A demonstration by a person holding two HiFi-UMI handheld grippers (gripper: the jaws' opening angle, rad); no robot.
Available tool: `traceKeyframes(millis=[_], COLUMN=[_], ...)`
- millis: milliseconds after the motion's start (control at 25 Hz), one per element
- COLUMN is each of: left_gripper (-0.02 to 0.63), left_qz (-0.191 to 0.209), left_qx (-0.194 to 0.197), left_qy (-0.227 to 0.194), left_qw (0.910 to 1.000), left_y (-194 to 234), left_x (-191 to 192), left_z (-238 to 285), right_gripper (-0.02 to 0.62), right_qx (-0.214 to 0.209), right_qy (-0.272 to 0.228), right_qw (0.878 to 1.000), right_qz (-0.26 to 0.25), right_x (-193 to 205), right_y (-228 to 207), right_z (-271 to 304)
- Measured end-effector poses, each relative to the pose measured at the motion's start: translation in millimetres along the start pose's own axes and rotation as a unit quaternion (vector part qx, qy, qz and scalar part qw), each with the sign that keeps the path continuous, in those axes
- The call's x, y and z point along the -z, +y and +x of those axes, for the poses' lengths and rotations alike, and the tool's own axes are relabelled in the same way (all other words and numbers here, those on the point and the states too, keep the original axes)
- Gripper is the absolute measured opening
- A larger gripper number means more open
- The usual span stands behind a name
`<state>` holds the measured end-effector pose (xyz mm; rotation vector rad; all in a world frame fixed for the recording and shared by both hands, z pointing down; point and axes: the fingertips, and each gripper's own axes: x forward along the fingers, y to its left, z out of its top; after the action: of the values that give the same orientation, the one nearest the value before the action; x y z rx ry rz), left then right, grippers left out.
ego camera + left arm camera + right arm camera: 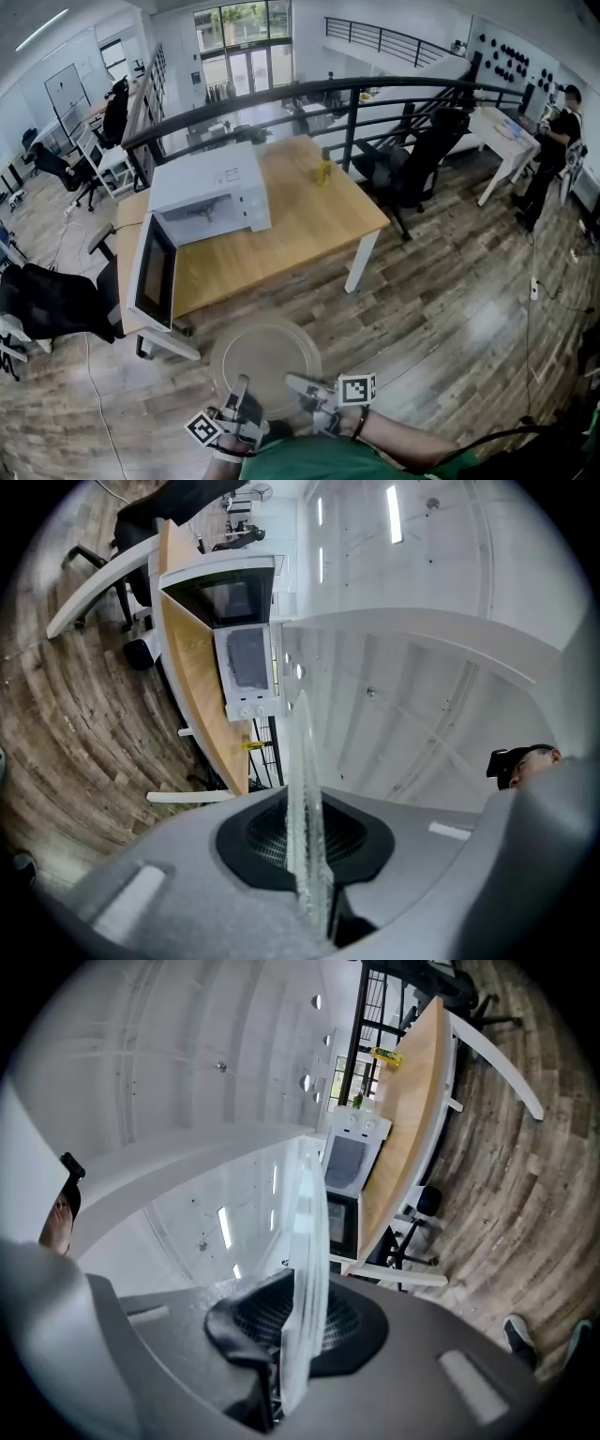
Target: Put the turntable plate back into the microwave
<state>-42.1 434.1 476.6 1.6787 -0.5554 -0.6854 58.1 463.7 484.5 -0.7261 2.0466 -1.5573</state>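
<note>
Turntable plate (265,364), clear glass and round, is carried flat and about level over the wooden floor (441,309), close in front of the person. It is pinched at its near rim from two sides. The left gripper (241,389) is clamped on the rim at about 7 o'clock and the right gripper (298,382) at about 5 o'clock. Each gripper view shows the glass edge-on between closed pads.

From the plate, the microwave (211,187) lies at about 11 o'clock, well apart, standing on the wooden table (309,225). Its dark cavity (202,216) faces the person. Its door (155,272) is swung open and hangs past the table edge at about 7 o'clock of the body.

The move ahead likely turns on that offset. The plate probably has to travel forward and slightly left, kept level, with its far rim entering first. The left gripper is nearer the open door, so that side has less room.
</note>
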Motion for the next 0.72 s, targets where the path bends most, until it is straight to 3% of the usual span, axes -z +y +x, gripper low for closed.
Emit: traceKeyframes(millis=[320,720], left_gripper=[0.034,0.034], left_qz=[0.0,-0.008], left_qx=[0.019,0.045], left_qy=[0.015,0.055], left_qw=[0.9997,0.9975], left_y=[0,9], left_x=[-52,-122], left_z=[21,40], right_gripper=[0.043,0.043], right_qx=[-0.009,0.025], right_qy=[-0.02,-0.056], right_qw=[1.0,0.998], right_qz=[-0.013,-0.02], right_x=[-24,-39], right_y=[8,2], right_z=[51,114])
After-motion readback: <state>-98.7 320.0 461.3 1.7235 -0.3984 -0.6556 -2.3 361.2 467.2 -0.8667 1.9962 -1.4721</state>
